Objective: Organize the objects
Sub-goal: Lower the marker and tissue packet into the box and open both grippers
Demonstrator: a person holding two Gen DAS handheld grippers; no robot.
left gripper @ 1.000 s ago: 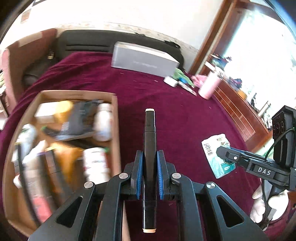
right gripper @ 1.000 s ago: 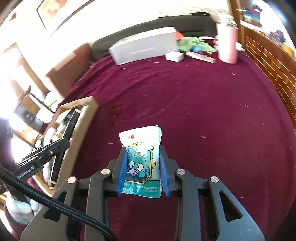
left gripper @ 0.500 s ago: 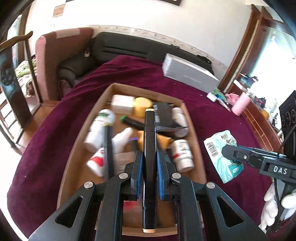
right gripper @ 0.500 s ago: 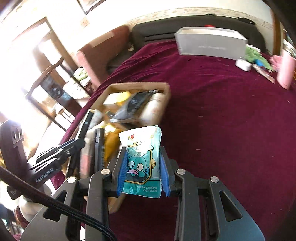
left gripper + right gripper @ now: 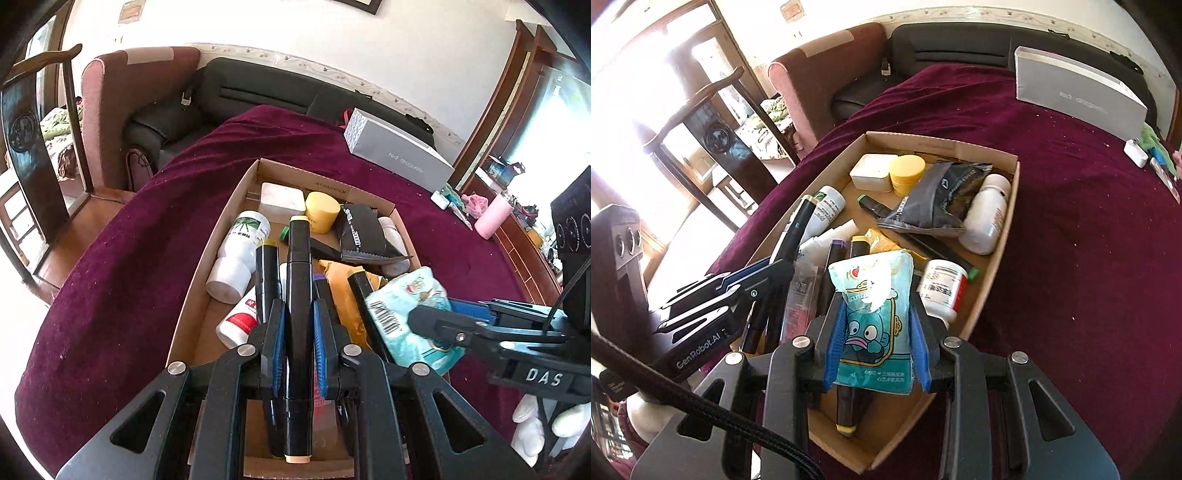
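Left gripper (image 5: pixel 298 332): jaws clamped on a black marker pen (image 5: pixel 299 295) with cream end caps, held lengthwise over the cardboard box (image 5: pixel 221 236).
Right gripper (image 5: pixel 879 343): jaws closed on a teal tissue pack (image 5: pixel 873 314) printed with a cartoon fish face, held above the near end of the box; in the left wrist view the same pack shows its barcode side.
Cardboard box: shallow open tray resting on a dark red cloth (image 5: pixel 1071 229), crowded with things.
Far end of box: a white rectangular case (image 5: pixel 282 197) beside a yellow jar (image 5: pixel 322 211).
Middle of box: a black foil pouch (image 5: pixel 942 199) lying over a white bottle (image 5: pixel 988 218); another white bottle with a green label (image 5: pixel 243 251) along the left wall.
Near end of box: a white bottle with a red band (image 5: pixel 942 288), a yellow packet (image 5: pixel 343 291) and several black markers lying side by side.
Beyond the box: a long grey carton (image 5: pixel 399 155) on the cloth, a pink tumbler (image 5: pixel 493 218) at the far right.
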